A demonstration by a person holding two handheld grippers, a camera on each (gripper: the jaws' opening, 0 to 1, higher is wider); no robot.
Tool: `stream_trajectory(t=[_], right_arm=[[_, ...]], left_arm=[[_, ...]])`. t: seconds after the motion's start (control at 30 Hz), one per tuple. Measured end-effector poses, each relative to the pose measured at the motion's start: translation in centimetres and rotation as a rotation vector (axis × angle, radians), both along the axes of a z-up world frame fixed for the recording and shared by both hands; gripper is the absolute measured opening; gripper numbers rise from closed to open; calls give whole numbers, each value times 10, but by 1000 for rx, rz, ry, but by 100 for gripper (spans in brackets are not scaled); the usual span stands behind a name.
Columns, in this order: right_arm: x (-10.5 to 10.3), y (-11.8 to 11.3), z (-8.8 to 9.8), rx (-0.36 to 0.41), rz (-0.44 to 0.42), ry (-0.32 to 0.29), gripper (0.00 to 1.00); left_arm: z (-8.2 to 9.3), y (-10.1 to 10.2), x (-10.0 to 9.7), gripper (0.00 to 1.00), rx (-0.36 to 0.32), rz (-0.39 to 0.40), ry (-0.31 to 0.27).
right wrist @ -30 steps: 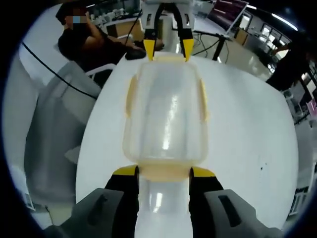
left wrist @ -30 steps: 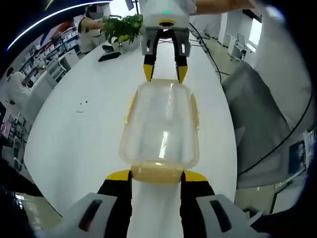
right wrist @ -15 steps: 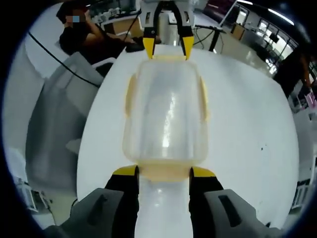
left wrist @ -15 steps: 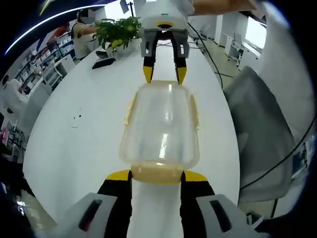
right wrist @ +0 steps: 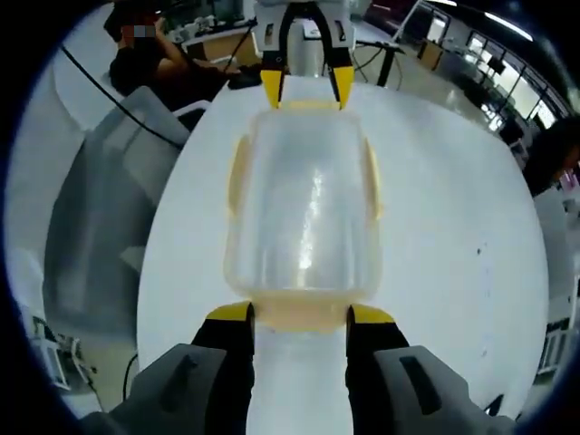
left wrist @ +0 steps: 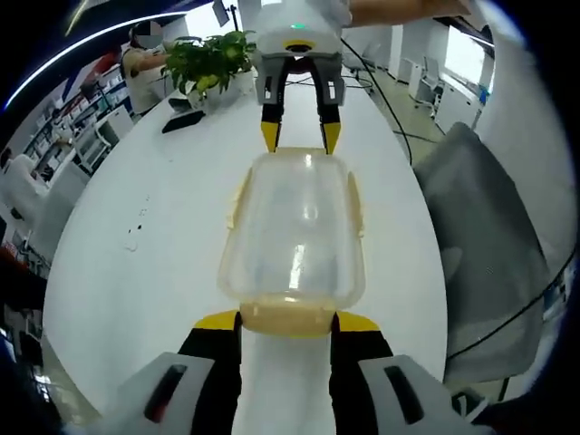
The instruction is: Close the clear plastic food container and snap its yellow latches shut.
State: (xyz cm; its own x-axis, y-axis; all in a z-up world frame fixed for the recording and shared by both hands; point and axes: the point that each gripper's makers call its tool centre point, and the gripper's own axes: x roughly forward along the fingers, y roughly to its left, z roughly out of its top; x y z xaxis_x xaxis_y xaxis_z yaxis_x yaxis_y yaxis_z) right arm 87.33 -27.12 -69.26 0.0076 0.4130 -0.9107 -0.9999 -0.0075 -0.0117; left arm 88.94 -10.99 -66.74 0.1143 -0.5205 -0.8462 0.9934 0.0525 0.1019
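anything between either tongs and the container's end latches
Nothing visible. The left tongs straddle one end latch of the container; the right tongs straddle the opposite one, both at the latch.

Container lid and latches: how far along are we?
The lid looks seated on the clear container. In hand: the left hand-held gripper and right hand-held gripper each straddle an end latch. Whether the end or side latches have snapped, I cannot tell.

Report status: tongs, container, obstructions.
Left tongs and right tongs open, bracketing opposite end latches of the container. Lid on. Side latches flared out. Nothing blocking.
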Motion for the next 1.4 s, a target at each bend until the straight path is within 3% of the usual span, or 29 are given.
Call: stream_trajectory(t=[0.5, 1.4], right_arm=[[8, -31, -9, -45, -2, -13, 36], [15, -48, -26, -98, 9, -6, 36]], left_arm=[[-15, -32, 7, 31, -16, -1, -15], [-42, -48, 14, 31, -15, 3, -30]])
